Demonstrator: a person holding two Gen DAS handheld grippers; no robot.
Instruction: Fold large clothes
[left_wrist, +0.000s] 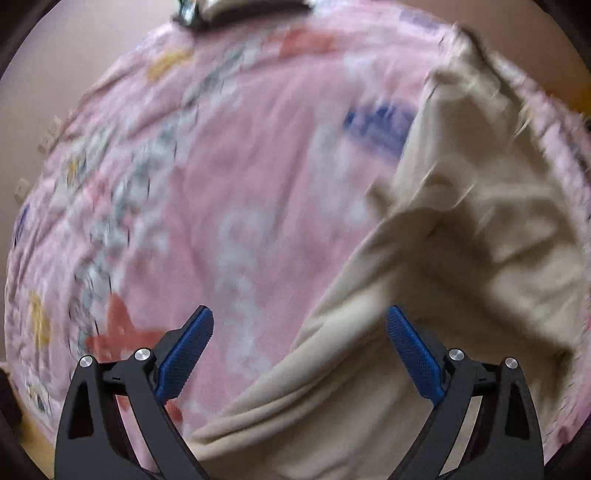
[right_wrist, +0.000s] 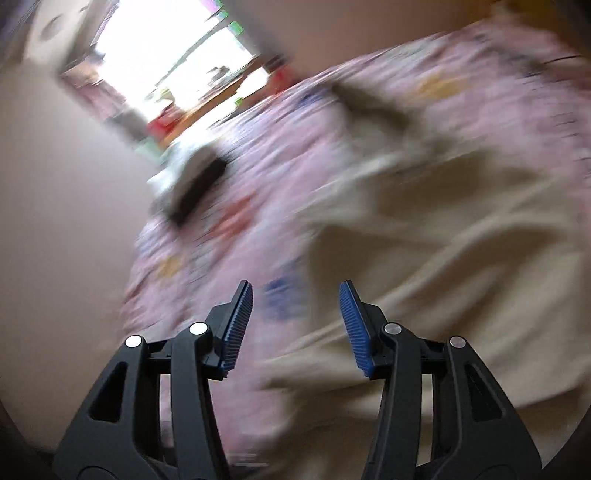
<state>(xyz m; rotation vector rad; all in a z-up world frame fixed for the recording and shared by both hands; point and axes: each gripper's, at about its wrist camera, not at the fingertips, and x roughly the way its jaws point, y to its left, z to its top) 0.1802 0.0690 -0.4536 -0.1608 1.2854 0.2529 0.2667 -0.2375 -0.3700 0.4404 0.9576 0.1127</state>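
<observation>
A cream-coloured garment (left_wrist: 454, 258) lies crumpled on a pink patterned bedspread (left_wrist: 229, 177), filling the right and lower part of the left wrist view. My left gripper (left_wrist: 299, 314) hangs above the garment's left edge with its blue pads wide apart and nothing between them. In the right wrist view, which is badly blurred, the same garment (right_wrist: 443, 266) spreads to the right over the bedspread (right_wrist: 229, 229). My right gripper (right_wrist: 296, 290) stands open above the garment's edge, and no cloth is between its pads.
A dark flat object (right_wrist: 199, 192) lies on the bedspread toward its far end, also visible as a dark object (left_wrist: 236, 14) at the top of the left wrist view. A plain wall (right_wrist: 62, 229) runs along the bed. A bright window (right_wrist: 173, 51) is beyond.
</observation>
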